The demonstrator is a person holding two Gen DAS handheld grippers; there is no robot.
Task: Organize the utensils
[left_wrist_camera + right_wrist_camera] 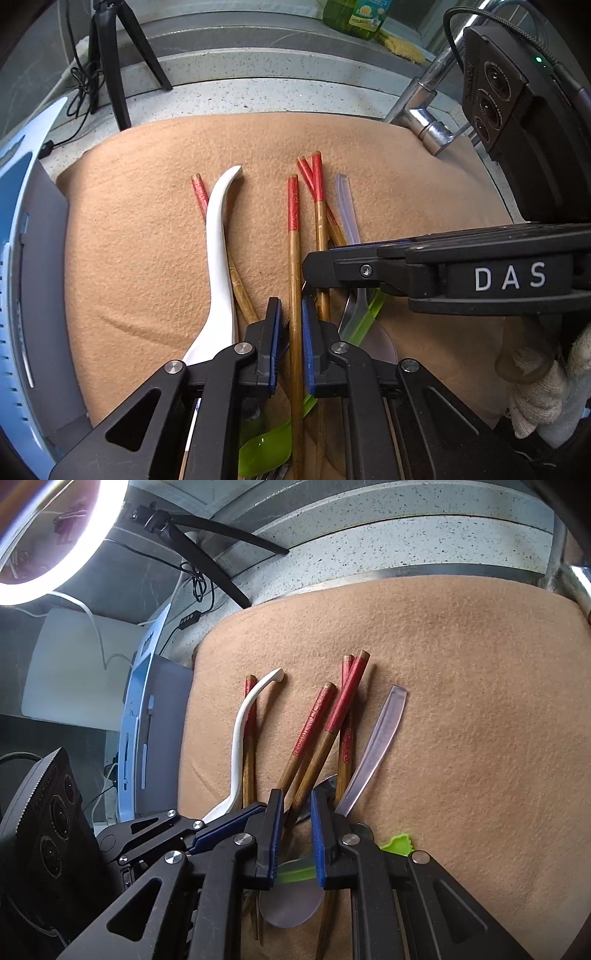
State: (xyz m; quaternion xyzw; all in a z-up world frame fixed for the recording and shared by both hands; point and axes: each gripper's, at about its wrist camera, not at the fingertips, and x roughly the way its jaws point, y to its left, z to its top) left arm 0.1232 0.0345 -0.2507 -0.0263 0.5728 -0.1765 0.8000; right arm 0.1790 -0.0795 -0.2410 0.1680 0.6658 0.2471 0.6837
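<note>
Now one chopstick (294,266) upright between the left gripper (291,321) fingers (274,332).

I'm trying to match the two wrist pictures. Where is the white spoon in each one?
Left wrist view: the white spoon lies left of centre, its handle curving up and right.
Right wrist view: the white spoon lies left of the chopsticks.
Shared landmark: a chopstick's red end beside the spoon's handle.

Speckled stone counter (369,554), ring light (48,546)
</note>
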